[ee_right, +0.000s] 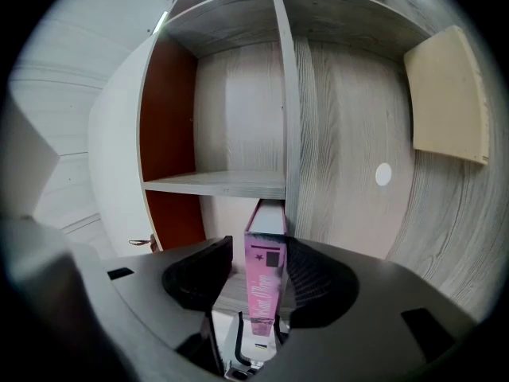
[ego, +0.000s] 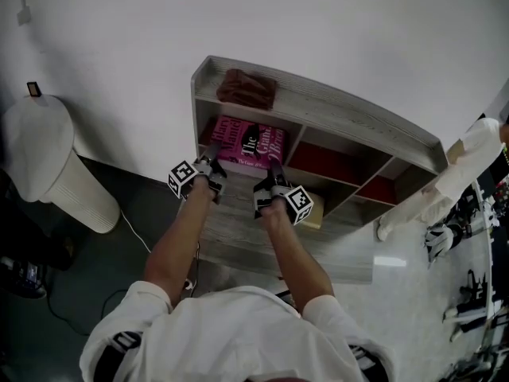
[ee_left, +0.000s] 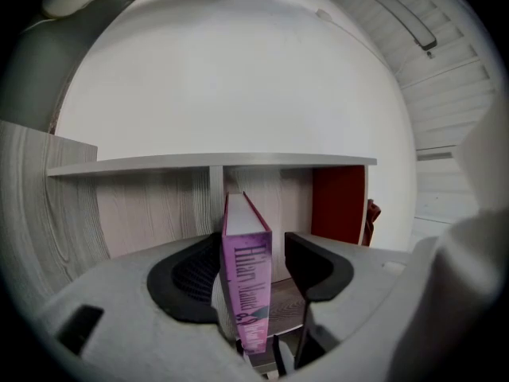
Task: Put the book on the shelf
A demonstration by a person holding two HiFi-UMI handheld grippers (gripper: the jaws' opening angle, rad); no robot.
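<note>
A pink book (ego: pixel 246 143) stands in the top left compartment of the grey wooden shelf (ego: pixel 334 102). My left gripper (ego: pixel 213 164) is at the book's left end and my right gripper (ego: pixel 274 173) at its right end. In the left gripper view the book's spine (ee_left: pixel 246 285) sits between the jaws of the left gripper (ee_left: pixel 256 270), against the left pad with a gap to the right pad. In the right gripper view the book (ee_right: pixel 265 281) leans by the right pad of the right gripper (ee_right: pixel 258 275), with a gap on the left. Both grippers are open.
A brown cloth (ego: pixel 248 87) lies on the shelf's top board. Red-backed compartments (ego: pixel 334 164) open to the right. A beige block (ego: pixel 314 211) sits lower in the shelf. A white cylindrical bin (ego: pixel 48 165) stands at the left, and another person's white sleeve (ego: pixel 449 177) at the right.
</note>
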